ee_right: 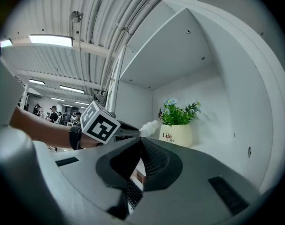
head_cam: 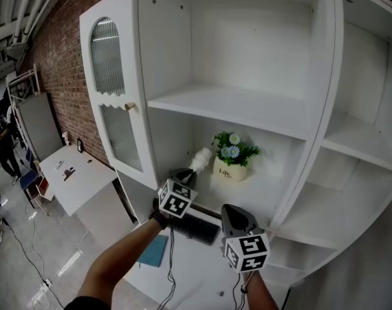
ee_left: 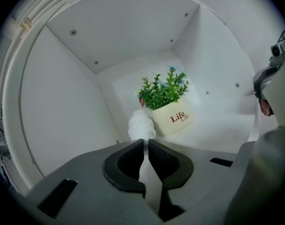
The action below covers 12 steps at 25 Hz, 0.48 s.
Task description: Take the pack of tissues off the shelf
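The pack of tissues (head_cam: 201, 158) is a small white bundle held just above the lower shelf (head_cam: 267, 192), to the left of a cream flower pot (head_cam: 229, 170). My left gripper (head_cam: 190, 171) is shut on its near end. In the left gripper view the pack (ee_left: 141, 124) sticks out past the closed jaws, with the pot (ee_left: 173, 118) right behind it. My right gripper (head_cam: 232, 210) hangs lower and to the right, in front of the shelf, jaws together with nothing between them. The right gripper view shows the pack (ee_right: 149, 127) and the pot (ee_right: 176, 135).
The cabinet's glass door (head_cam: 112, 82) stands open at the left. A bare upper shelf (head_cam: 234, 105) lies overhead and side shelves (head_cam: 357, 147) are at the right. Below are a dark keyboard (head_cam: 196, 228), a blue notebook (head_cam: 154, 250) and a white table (head_cam: 73, 173).
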Available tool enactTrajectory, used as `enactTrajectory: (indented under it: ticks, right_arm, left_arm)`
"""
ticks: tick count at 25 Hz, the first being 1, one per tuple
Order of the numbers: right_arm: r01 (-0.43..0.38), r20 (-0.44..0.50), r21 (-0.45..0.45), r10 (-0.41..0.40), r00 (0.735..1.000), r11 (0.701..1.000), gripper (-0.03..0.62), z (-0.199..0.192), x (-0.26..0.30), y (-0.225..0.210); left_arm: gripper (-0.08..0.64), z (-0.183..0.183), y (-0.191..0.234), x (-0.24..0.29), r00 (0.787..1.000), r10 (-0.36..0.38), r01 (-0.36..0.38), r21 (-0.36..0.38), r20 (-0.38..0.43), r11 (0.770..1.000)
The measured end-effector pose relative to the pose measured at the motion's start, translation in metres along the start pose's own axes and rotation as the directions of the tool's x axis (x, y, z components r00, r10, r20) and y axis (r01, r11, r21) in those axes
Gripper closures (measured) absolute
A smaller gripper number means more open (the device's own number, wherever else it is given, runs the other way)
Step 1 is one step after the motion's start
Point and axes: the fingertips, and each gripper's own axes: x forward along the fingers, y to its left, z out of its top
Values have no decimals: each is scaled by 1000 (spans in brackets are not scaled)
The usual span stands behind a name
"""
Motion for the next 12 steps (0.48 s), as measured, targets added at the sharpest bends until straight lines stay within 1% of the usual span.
enactTrajectory:
  ticks: [3, 6, 12]
  right_arm:
    - [17, -2, 1, -17, 1000, 1000, 591, -3, 0, -4]
    - [30, -17, 21, -30, 999, 999, 591, -11, 0, -8]
    - [20, -21, 34, -19, 1000, 999, 591, -14, 0, 3]
  left_arm:
    - [518, 3, -6, -12, 1000, -18, 19, -39, 24, 999]
    - [518, 6, -15, -24, 998, -43, 47, -94, 46, 994]
    - [518, 15, -26, -53, 993, -45, 56, -104, 105, 993]
